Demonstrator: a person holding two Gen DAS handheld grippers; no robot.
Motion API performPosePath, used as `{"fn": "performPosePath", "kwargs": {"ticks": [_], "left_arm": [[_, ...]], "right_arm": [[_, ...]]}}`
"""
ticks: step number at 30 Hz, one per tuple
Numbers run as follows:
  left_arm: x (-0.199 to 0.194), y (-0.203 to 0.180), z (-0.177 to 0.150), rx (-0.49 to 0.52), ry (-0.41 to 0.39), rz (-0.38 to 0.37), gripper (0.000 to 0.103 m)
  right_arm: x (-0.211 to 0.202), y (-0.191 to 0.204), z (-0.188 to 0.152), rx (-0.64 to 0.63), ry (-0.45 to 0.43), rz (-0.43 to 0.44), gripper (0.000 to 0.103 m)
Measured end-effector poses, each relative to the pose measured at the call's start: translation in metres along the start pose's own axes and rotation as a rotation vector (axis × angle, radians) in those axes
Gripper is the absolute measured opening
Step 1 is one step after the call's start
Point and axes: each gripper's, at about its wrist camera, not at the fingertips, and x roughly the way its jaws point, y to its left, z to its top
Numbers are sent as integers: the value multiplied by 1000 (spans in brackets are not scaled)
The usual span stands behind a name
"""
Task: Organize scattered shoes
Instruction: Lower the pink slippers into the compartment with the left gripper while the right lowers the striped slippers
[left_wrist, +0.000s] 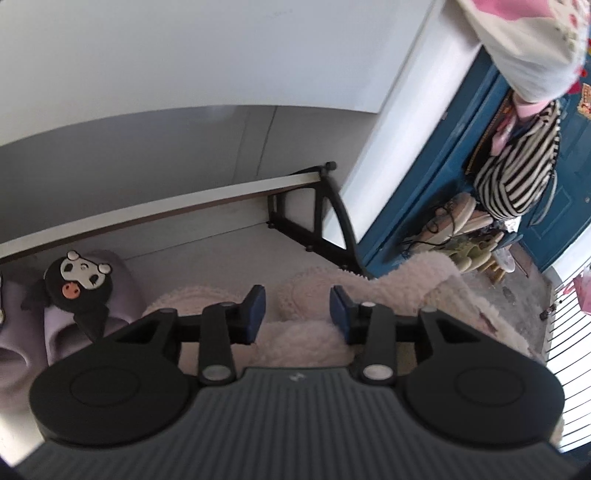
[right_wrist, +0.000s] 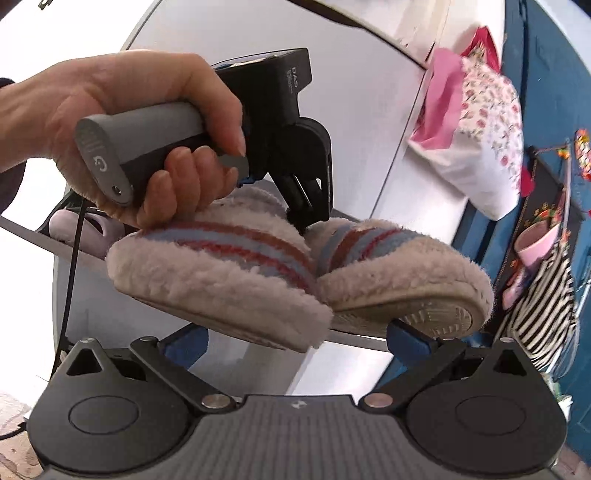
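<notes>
My left gripper (left_wrist: 297, 310) is shut on a pair of fluffy cream slippers (left_wrist: 406, 284) with red and blue stripes, pinching their inner collars together between its blue pads. In the right wrist view a hand holds that left gripper (right_wrist: 306, 221) from above, and both slippers (right_wrist: 221, 269) hang tilted at the front edge of a white rack shelf (right_wrist: 354, 334), one sole showing. My right gripper (right_wrist: 295, 339) stands wide open just below and in front of the slippers, its pads apart from them. Purple slippers with a black cartoon charm (left_wrist: 81, 280) sit on the shelf to the left.
The rack has a black side frame (left_wrist: 332, 221) and an upper white board (left_wrist: 184, 195). To the right are a blue door (left_wrist: 561, 192), a hanging striped bag (left_wrist: 517, 177), a floral bag (right_wrist: 491, 122) and several more shoes (left_wrist: 465, 225) on the floor.
</notes>
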Motion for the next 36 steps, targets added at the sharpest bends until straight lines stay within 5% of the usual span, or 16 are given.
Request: {"fn": "performPosePath", "kwargs": {"ticks": [16,25,36], "left_arm": [[12,33,23,16,15,16,78],[13,37,26,52,-2,9,84],[4,58,34,47,-42,10,86]], "right_arm": [[54,6,3,100,138,93,103],[7,2,-6,140,66,36,103],[-23,9,0,206,-67,65,103]]}}
